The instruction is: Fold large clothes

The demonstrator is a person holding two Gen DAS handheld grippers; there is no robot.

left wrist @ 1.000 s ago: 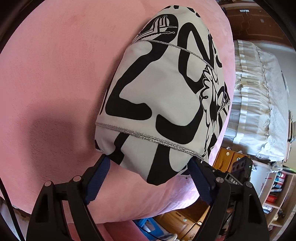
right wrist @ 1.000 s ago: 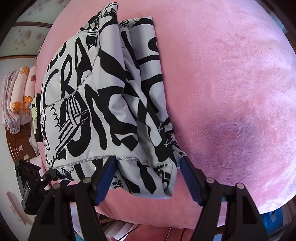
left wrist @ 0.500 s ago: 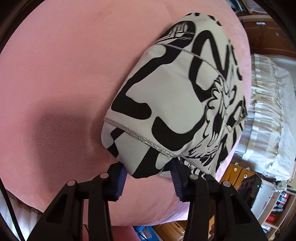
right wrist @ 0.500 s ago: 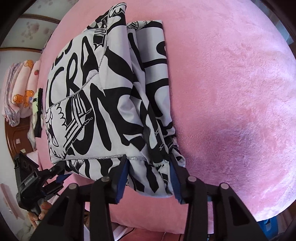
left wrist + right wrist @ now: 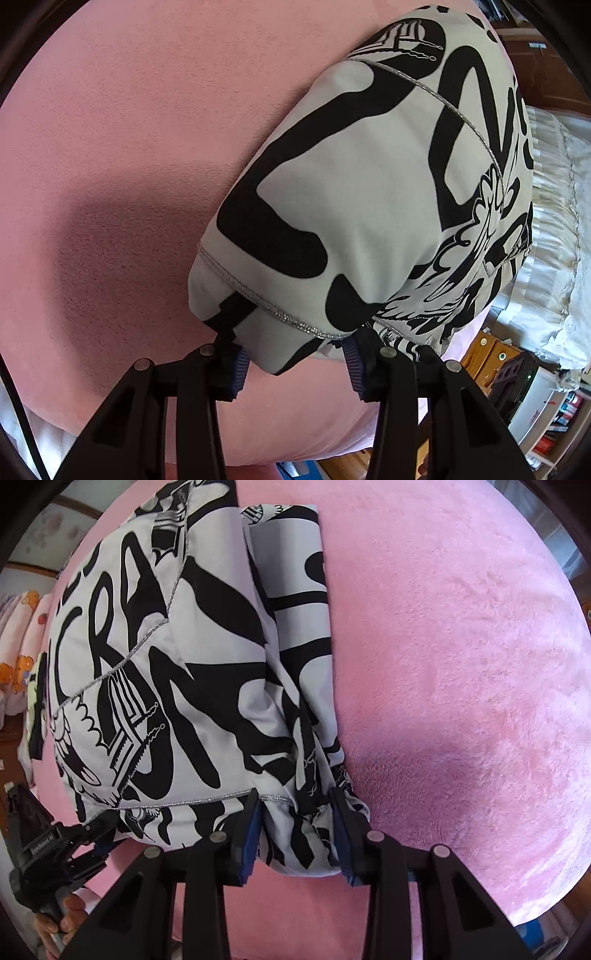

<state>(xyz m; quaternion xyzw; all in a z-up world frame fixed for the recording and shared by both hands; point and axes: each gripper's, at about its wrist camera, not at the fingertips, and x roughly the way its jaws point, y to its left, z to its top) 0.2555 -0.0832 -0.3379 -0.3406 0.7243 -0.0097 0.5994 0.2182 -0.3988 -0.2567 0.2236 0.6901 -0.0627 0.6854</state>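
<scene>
Pink plush blanket (image 5: 129, 147) covers the surface; folded white garment with bold black lettering and silver stitch lines (image 5: 369, 192) lies on it as a thick bundle. Left gripper (image 5: 295, 363): blue-padded fingers (image 5: 240, 365) pinch the near corner of the bundle. Right gripper (image 5: 295, 834): fingers (image 5: 249, 830) clamp the near edge where layers stack, by the right fold (image 5: 295, 627). From the right wrist, left gripper (image 5: 55, 845) is at near left, touching the same edge. White ruffled bedding (image 5: 554, 221) far right.
</scene>
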